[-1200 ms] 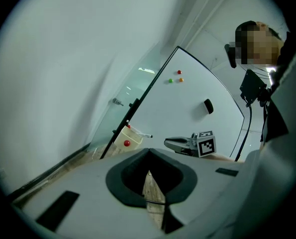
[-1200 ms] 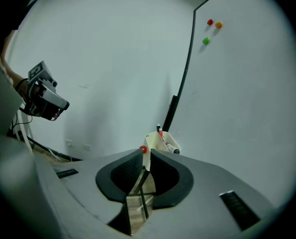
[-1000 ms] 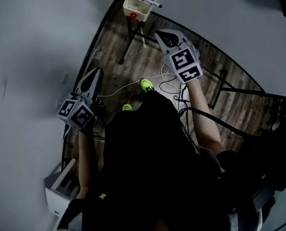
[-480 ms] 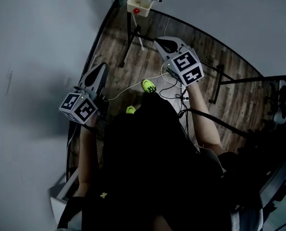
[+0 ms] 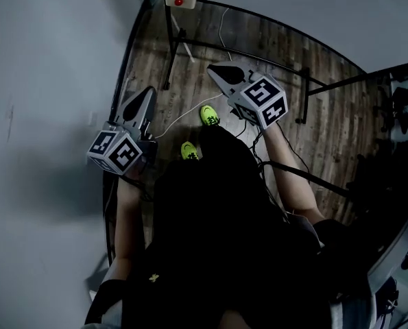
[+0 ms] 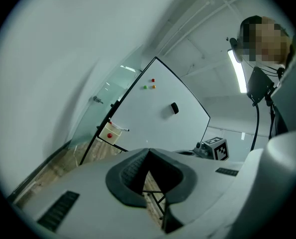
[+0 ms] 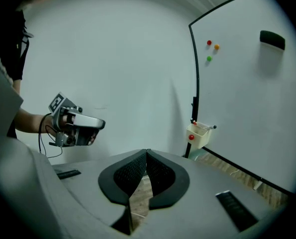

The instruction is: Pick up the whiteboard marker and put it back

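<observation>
Both bare forearms reach forward from the black-clad torso. The grey plastic left gripper and the matching right gripper flank it, jaws closed and empty.

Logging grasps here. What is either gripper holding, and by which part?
Nothing is held: left gripper and right gripper are both shut and empty. The whiteboard marker rests on the cream plastic bin.
</observation>
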Available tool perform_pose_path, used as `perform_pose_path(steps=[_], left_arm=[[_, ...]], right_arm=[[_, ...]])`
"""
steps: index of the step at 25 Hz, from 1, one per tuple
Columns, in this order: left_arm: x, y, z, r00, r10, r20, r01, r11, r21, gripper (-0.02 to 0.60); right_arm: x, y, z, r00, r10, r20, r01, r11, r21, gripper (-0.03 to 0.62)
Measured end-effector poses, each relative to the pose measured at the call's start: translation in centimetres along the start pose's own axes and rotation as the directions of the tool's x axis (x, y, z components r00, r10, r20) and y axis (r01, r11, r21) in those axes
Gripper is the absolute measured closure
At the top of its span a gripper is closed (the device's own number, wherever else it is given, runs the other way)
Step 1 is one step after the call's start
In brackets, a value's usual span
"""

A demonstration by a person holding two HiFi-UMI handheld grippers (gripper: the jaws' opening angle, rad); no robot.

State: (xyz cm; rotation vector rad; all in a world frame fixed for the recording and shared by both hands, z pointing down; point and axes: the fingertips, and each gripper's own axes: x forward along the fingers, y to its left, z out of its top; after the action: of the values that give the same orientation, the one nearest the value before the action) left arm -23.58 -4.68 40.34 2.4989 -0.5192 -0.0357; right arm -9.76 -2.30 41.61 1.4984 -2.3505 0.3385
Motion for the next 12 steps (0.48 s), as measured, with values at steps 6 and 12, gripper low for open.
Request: perform_pose_path(steps=[6,12], left_arm=[[-0.4,-0.9,-1.8,1.000,-0.007,0.008,0.007,1.000,-0.022,0.549],[0.0,-0.7,-2.8,1.000,0.019,-0.007,-0.019,0.999,-0.044,0.549]], right_arm=[[-1.1,2.1,-1.7,0.999,0.035,0.000,-0.035,0.996,0.076,0.592],[-1.3,3.1,-1.6,0.998,0.063,0.025,-0.065,0.994,0.083,0.592]])
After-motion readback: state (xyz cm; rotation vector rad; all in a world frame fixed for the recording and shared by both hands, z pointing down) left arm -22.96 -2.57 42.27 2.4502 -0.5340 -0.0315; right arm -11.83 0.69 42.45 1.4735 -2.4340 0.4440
